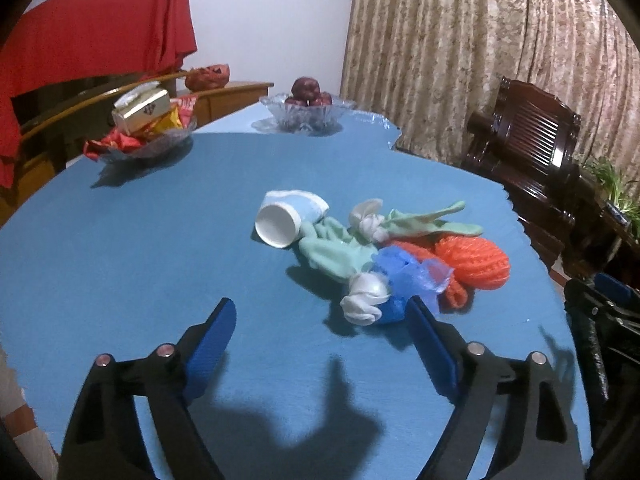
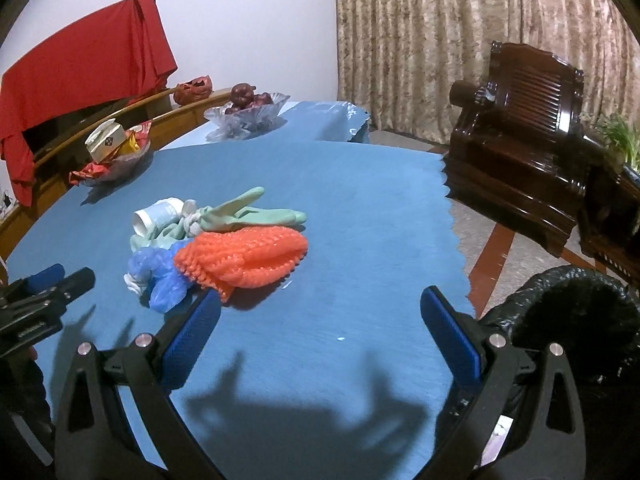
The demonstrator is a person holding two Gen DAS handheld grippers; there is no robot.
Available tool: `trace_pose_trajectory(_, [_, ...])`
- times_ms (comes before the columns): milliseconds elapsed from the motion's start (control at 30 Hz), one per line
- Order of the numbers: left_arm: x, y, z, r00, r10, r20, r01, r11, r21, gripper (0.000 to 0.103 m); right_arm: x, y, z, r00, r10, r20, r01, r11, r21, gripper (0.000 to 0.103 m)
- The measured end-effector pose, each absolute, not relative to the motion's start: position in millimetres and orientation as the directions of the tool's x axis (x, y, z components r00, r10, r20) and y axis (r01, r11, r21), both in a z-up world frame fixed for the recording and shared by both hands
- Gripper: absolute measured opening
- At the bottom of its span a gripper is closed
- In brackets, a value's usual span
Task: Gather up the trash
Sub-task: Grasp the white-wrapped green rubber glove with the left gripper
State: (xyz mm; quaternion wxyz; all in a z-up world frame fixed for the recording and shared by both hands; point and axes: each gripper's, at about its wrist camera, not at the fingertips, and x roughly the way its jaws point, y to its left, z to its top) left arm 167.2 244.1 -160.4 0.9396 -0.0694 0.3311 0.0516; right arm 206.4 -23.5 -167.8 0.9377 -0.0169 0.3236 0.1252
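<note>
A pile of trash lies on the blue table (image 1: 120, 264): a tipped paper cup (image 1: 284, 220), green gloves (image 1: 340, 252), an orange foam net (image 1: 476, 264), a blue plastic bag (image 1: 404, 280) and white crumpled tissue (image 1: 364, 298). My left gripper (image 1: 320, 312) is open and empty, just before the pile; its right finger is beside the blue bag. In the right wrist view the pile sits left of centre, orange net (image 2: 244, 256) nearest. My right gripper (image 2: 320, 304) is open and empty, its left finger near the net. The left gripper (image 2: 44, 292) shows at the left edge.
A black-lined trash bin (image 2: 572, 320) stands right of the table edge. Glass bowls with snacks (image 1: 148, 128) and fruit (image 1: 306, 110) stand at the table's far side. A dark wooden chair (image 2: 520, 152) is to the right. A red cloth (image 1: 88, 36) hangs at back left.
</note>
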Motion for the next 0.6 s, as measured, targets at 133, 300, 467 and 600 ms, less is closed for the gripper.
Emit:
trace_pose_trajectory(133, [177.5,243.4,-170.1,0.761,0.04,-0.648,-0.135,0.986,-0.098,0.079,211.8,-19.0,-173.0,0.754,0.224,-0.618,-0.251,0.967,0.045,0.097])
trace_pose_trajectory(300, [188.5,243.1,-179.7,0.747,0.029,-0.664,-0.131,0.986,-0.105,0.074,215.5,-18.4,-179.6,0.745,0.225,-0.628,-0.254,0.966,0.045,0.097])
trace_pose_trajectory(467, [202.9,243.3,-192.0,0.722,0.017,-0.692,-0.128,0.986,-0.109,0.065,218.7,-15.9,-183.9,0.739,0.227,-0.635,-0.258,0.965,0.044,0.097])
trace_pose_trajectory(600, [209.9,242.3,-196.4,0.721,0.01,-0.693,-0.122,0.986,-0.112,0.064,220.9,-14.1,-186.5,0.735,0.229,-0.639,-0.261,0.964,0.046,0.097])
